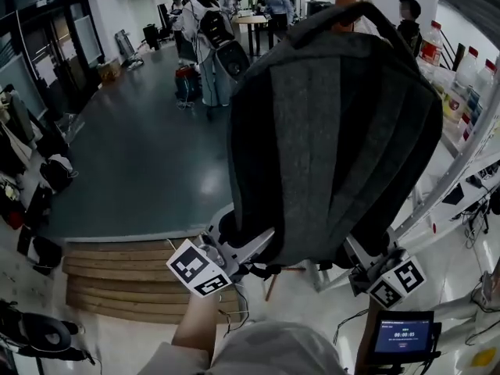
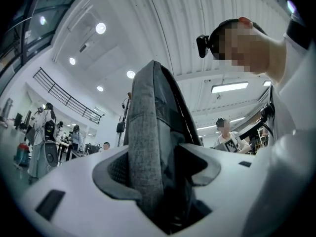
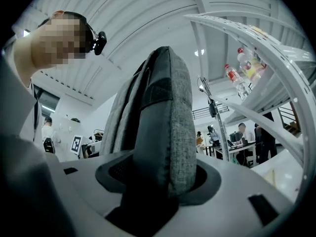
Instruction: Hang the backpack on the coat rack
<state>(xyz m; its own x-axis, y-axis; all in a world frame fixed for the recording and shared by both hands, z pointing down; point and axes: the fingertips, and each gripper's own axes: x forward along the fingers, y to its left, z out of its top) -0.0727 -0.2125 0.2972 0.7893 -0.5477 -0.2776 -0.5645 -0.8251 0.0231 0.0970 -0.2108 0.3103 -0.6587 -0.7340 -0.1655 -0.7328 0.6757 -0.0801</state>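
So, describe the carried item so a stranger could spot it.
Beside the white shelving rack, filling the head view's middle: the backpack. Grey fabric with darker panels, held up from below by the left gripper and right gripper.

Heathered grey backpack [image 1: 336, 131], charcoal panels; white left gripper [image 1: 248, 247] and right gripper [image 1: 355, 255], black-and-white marker squares; teal-grey floor [image 1: 148, 155].

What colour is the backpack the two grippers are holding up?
The backpack is heathered grey with darker charcoal panels; the head view shows it best.
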